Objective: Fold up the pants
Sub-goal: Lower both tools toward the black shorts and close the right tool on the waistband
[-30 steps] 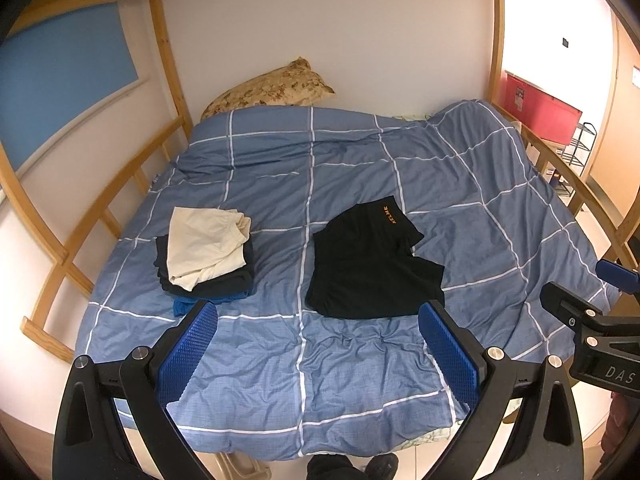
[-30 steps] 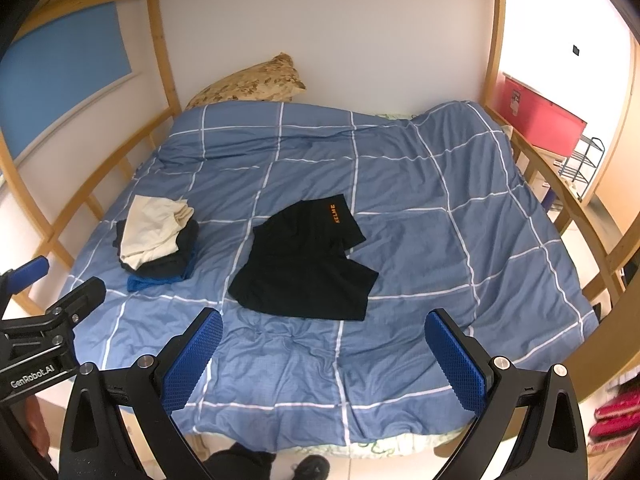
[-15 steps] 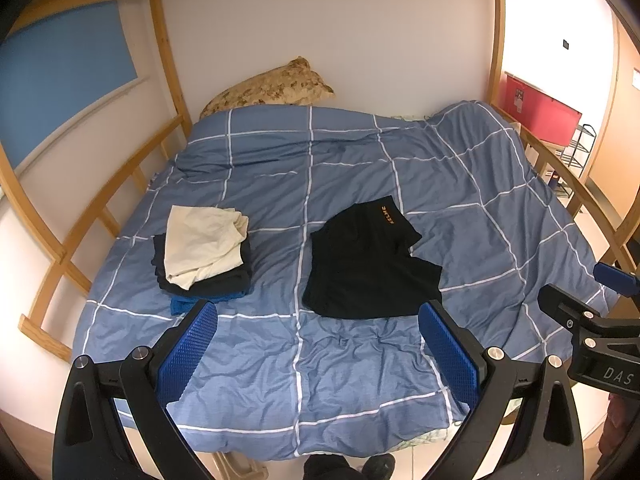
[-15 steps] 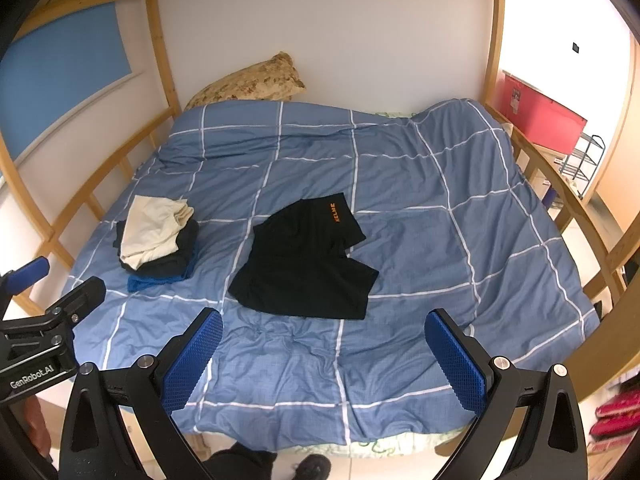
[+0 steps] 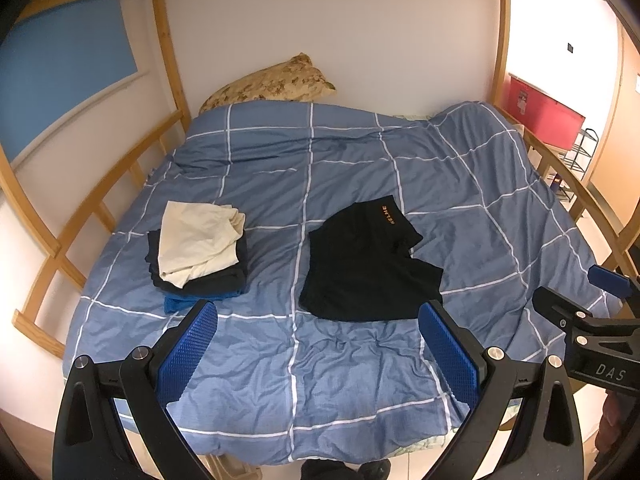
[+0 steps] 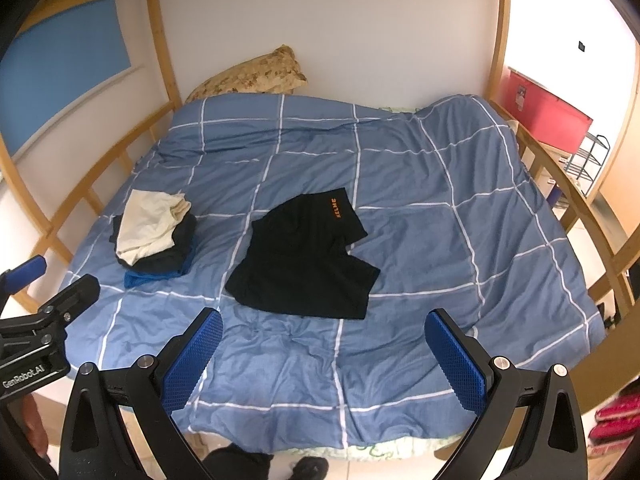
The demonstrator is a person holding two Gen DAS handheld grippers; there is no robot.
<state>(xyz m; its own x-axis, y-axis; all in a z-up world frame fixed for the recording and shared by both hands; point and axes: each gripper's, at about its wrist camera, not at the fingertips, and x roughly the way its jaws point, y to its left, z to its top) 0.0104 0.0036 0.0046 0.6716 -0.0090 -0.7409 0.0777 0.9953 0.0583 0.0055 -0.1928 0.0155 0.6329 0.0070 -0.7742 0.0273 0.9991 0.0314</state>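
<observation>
Black shorts (image 5: 366,264) (image 6: 304,264) with an orange logo lie spread on the blue checked duvet (image 5: 340,380) (image 6: 440,240), near the middle of the bed. My left gripper (image 5: 318,340) hovers open above the bed's near edge, short of the shorts, holding nothing. My right gripper (image 6: 322,344) is likewise open and empty, held back from the shorts. Each gripper shows at the edge of the other's view: the right gripper's body sits at far right in the left wrist view, the left gripper's body at far left in the right wrist view.
A stack of folded clothes (image 5: 198,252) (image 6: 154,236) topped by a cream piece sits left of the shorts. A patterned pillow (image 5: 272,82) lies at the headboard. Wooden rails (image 5: 80,216) (image 6: 576,208) run along both bed sides. A red box (image 6: 548,120) stands at right.
Both views drifted very slightly; the shorts and the stack have not moved. Both grippers stay open.
</observation>
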